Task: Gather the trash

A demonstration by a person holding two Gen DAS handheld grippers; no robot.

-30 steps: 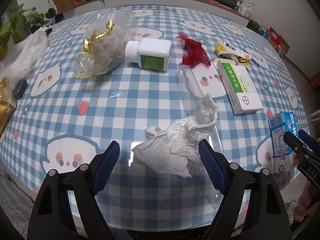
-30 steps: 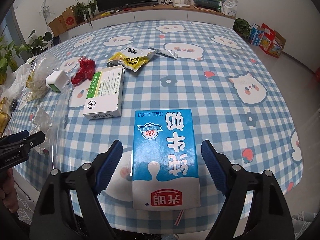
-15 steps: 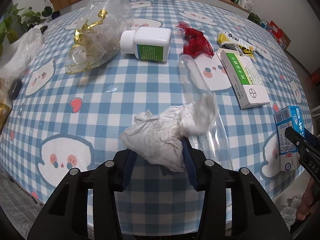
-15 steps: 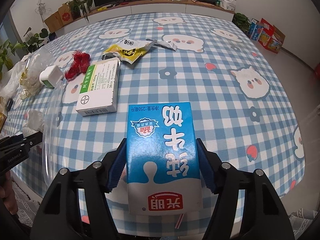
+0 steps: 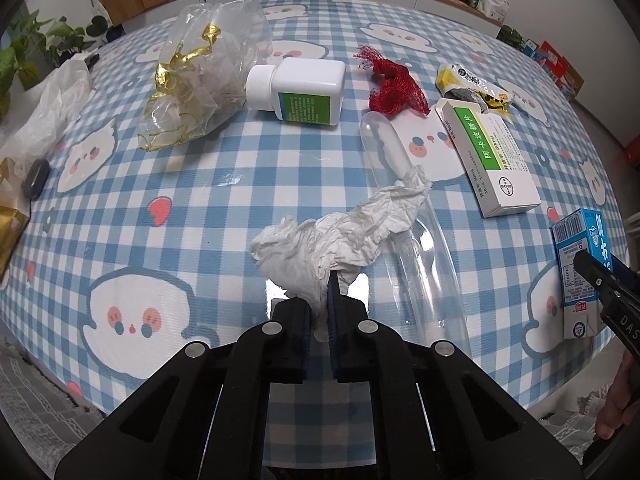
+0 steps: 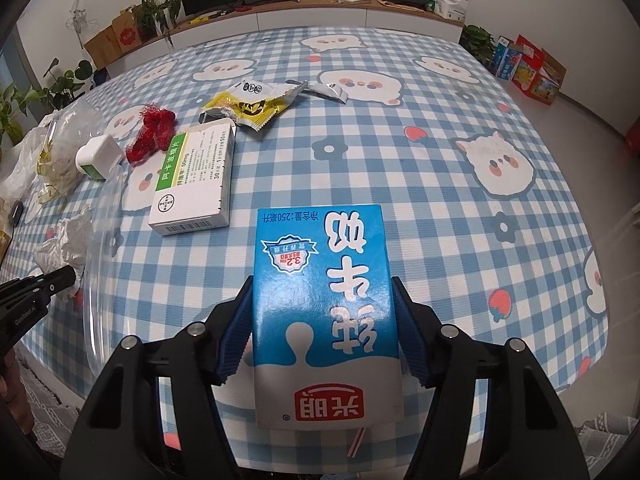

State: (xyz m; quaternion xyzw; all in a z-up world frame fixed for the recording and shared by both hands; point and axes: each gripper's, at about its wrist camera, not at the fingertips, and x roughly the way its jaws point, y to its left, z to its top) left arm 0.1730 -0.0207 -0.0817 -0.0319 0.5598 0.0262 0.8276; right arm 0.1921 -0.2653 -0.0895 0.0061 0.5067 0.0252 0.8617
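Observation:
A crumpled white tissue (image 5: 352,232) lies on the blue checked tablecloth (image 5: 180,184) near the table's front edge. My left gripper (image 5: 322,280) has its jaws closing, and the pads pinch the tissue's near end between them. In the right wrist view the same tissue (image 6: 68,240) shows at the far left. A blue and white milk carton (image 6: 316,240) lies flat, its straw end towards me. My right gripper (image 6: 322,284) is shut on it, one blue pad against each long side. That carton (image 5: 576,256) also appears at the right edge of the left wrist view.
Further back lie a green and white medicine box (image 5: 488,160), a white pill bottle (image 5: 300,88), a red net (image 5: 392,88), a yellow wrapper (image 5: 472,84) and a clear bag with gold foil (image 5: 200,72). A clear plastic tube (image 5: 408,220) lies beside the tissue. A silver wrapper (image 6: 328,90) is farther off.
The left jaws went from wide open around the tissue to pinched on it. The right jaws drew in from either side of the milk carton until they pressed on it.

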